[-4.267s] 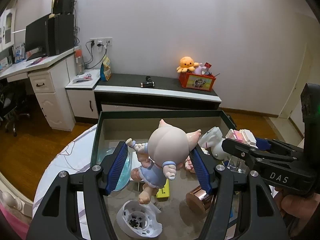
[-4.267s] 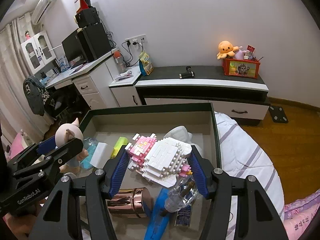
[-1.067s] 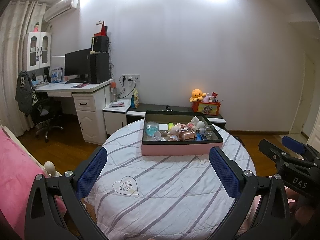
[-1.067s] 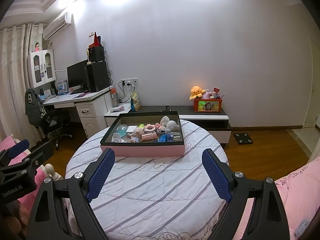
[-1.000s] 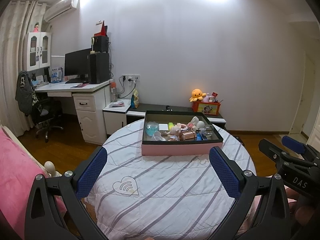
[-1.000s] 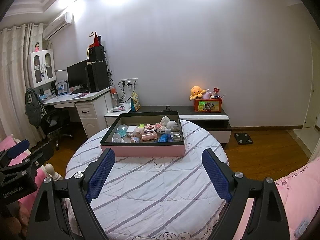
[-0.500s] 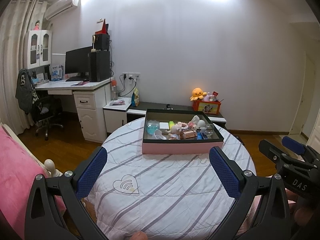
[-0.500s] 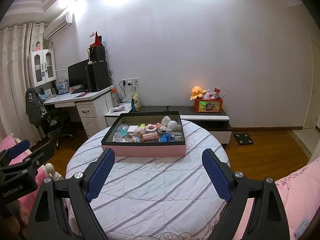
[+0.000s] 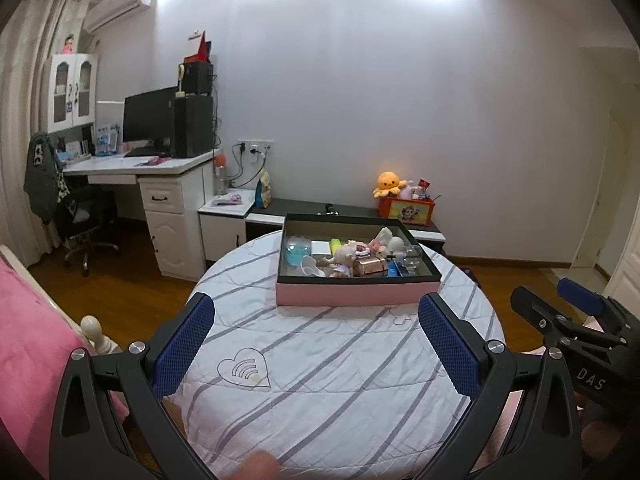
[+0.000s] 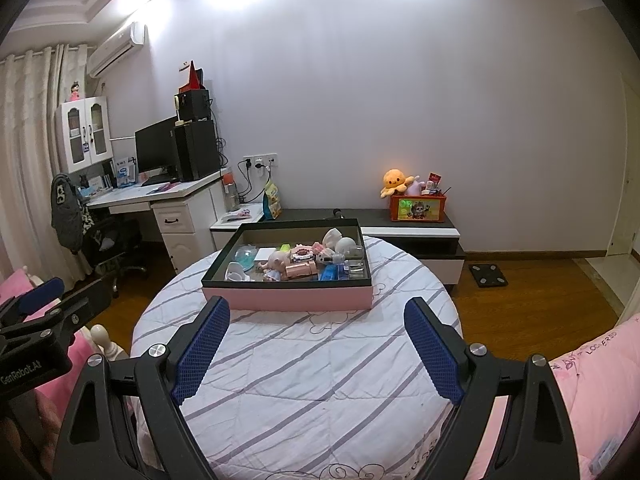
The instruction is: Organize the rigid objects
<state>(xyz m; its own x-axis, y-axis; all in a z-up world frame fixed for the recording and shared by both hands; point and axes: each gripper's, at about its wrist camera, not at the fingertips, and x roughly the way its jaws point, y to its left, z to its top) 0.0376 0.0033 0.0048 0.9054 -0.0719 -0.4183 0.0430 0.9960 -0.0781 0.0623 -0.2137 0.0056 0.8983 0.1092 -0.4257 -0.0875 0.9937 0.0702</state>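
Note:
A pink box with a dark rim [image 9: 352, 299] [image 10: 288, 297] stands on the far part of a round striped bedspread [image 9: 320, 380] [image 10: 312, 376]. Inside lie several toys: a doll [image 9: 343, 259] [image 10: 278, 262], a copper cylinder [image 9: 370, 267] [image 10: 302, 269], a blue dome [image 9: 297, 249] [image 10: 246, 257], a white shell piece [image 9: 311, 267] and a clear bottle [image 9: 408, 258]. My left gripper [image 9: 316, 344] hangs open well short of the box, nothing between its blue pads. My right gripper [image 10: 316, 344] is open and empty too, equally far back.
A white desk [image 9: 160, 184] with monitor and speakers stands at left, with an office chair [image 9: 86, 220]. A low black cabinet [image 10: 400, 224] behind the table carries an orange toy box [image 10: 418, 207]. Pink bedding [image 10: 592, 392] lies at right, wooden floor [image 10: 540, 296] around.
Several seconds ago both grippers were over the box, the left around the doll, the right around a brick toy. Now both are empty and far back. Over the last second nothing moved.

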